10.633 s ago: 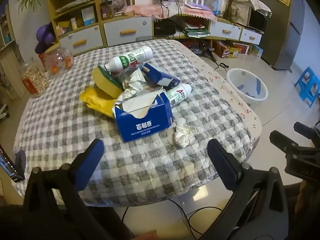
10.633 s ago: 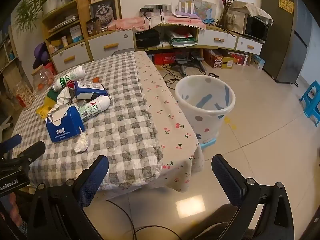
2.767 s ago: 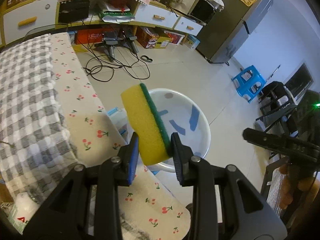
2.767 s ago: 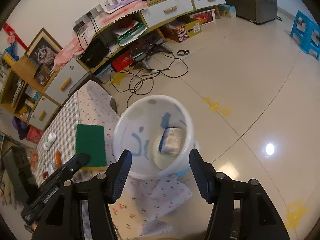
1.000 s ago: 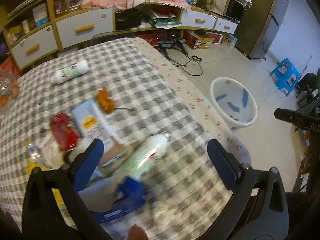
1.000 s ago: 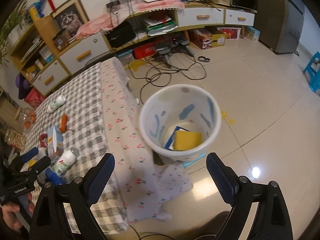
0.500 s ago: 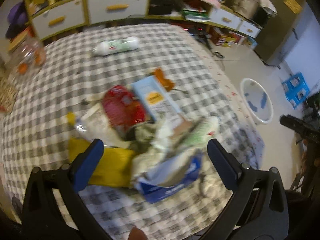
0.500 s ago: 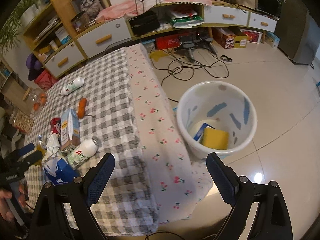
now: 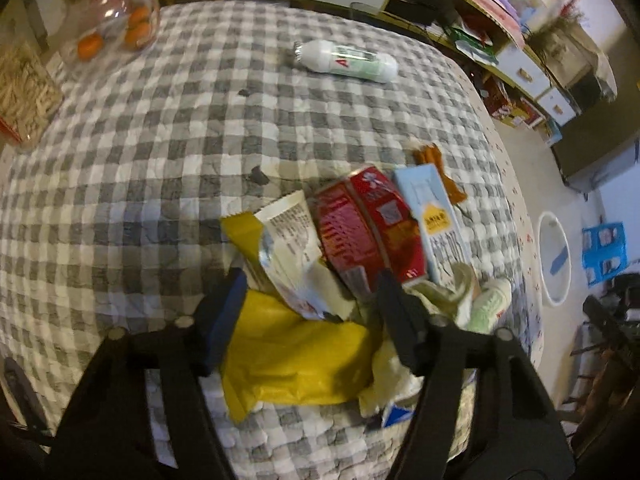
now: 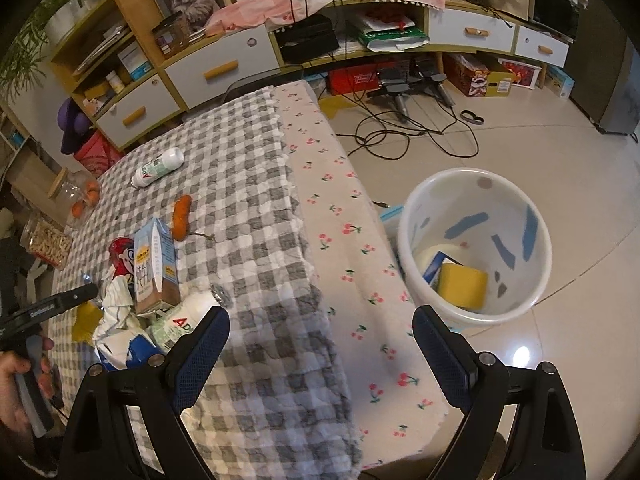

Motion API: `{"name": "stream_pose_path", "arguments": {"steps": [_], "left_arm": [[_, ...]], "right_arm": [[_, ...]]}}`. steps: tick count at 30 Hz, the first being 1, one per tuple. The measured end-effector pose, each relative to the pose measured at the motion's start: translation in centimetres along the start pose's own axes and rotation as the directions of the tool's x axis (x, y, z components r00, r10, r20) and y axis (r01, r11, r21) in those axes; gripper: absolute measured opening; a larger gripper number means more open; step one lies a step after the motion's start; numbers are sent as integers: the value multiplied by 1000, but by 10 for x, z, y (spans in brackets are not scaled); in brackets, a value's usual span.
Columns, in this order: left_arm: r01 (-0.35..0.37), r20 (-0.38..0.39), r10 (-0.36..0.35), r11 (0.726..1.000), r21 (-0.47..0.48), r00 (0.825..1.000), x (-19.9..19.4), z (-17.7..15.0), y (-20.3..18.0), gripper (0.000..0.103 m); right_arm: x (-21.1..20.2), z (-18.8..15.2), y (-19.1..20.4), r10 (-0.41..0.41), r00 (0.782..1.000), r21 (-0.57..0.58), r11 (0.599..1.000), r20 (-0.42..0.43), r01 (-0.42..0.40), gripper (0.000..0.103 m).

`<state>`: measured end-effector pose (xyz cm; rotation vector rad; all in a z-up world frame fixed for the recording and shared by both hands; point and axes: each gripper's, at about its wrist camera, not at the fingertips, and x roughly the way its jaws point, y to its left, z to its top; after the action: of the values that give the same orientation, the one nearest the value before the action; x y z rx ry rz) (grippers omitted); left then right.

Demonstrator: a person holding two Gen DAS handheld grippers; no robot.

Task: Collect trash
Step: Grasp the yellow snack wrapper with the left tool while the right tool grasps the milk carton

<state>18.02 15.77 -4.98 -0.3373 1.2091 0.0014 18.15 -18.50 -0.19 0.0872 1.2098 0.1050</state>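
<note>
My left claw (image 9: 308, 292) hangs over a heap of trash near the tabletop's (image 9: 160, 140) edge, its fingers either side of a crumpled wrapper (image 9: 288, 240) lying on a plastic bag (image 9: 296, 352). Right of the wrapper a can (image 9: 368, 228) lies against a carton (image 9: 436, 224), with a bottle (image 9: 348, 60) alone farther back. My right claw (image 10: 320, 344) hovers past the tabletop's edge, and on the floor to its right a bin (image 10: 476, 248) holds a sponge (image 10: 462, 284).

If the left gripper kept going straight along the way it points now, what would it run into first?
Most likely the crumpled white wrapper lying between the fingers of the left gripper, with the yellow bag just beneath it. The jaws have just been closing around that spot. Depth is hard to judge, so the red can could touch the right-hand finger too.
</note>
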Motion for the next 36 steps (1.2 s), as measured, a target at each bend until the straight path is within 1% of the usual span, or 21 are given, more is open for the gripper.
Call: {"name": "stream_pose_path", "arguments": {"steps": [1,2,3,4,6,7,8,9,10,12,14,20,26,31,36], "left_arm": [[1,-1,-1,1000,-10,1000,2,0,1,60],[1,-1,-1,1000,-21,1000,5,1,3,56],[1,2,-1,1000,-28,1000,9,2,5,49],[-1,3,1,999,-38,1000,12,3,8,45],[0,-1,0,998,-62,1000,19,3,13,28],[0,-1,0,997,-74,1000,22,4,17,24],[22,8,-21,995,-93,1000,22,3,21,21],[38,16,-37,994,-107,999,20,3,22,14],[49,24,-47,992,-113,999,16,3,22,10],[36,49,-31,995,-94,998,7,4,20,4],[34,77,-28,996,-78,997,-3,3,20,3],[77,162,-65,995,-70,985,-36,3,27,3],[118,211,-101,990,-72,972,-62,-2,38,3],[106,255,-89,993,-52,963,-82,-5,45,3],[107,266,-85,992,-67,960,-88,-6,56,3]], "right_arm": [[2,0,2,1,1000,-3,1000,-2,-1,94],[4,1,5,2,1000,-6,1000,-4,-2,94],[6,1,9,6,1000,-11,1000,-7,-6,94],[8,2,12,9,1000,-15,1000,-9,-9,94],[13,2,20,13,1000,-25,1000,-15,-14,94],[15,3,24,16,1000,-30,999,-19,-17,94],[16,2,26,19,1000,-33,999,-21,-20,94],[19,2,31,25,999,-38,999,-26,-26,94],[21,3,35,31,999,-41,999,-29,-32,94],[23,3,45,43,999,-50,998,-30,-45,94],[25,3,53,54,998,-60,997,-31,-56,94],[37,5,82,89,995,-94,991,-45,-93,94],[54,7,110,115,990,-113,986,-79,-124,94],[66,8,133,141,985,-136,979,-98,-153,94],[84,9,152,138,983,-165,974,-124,-158,94]]}}
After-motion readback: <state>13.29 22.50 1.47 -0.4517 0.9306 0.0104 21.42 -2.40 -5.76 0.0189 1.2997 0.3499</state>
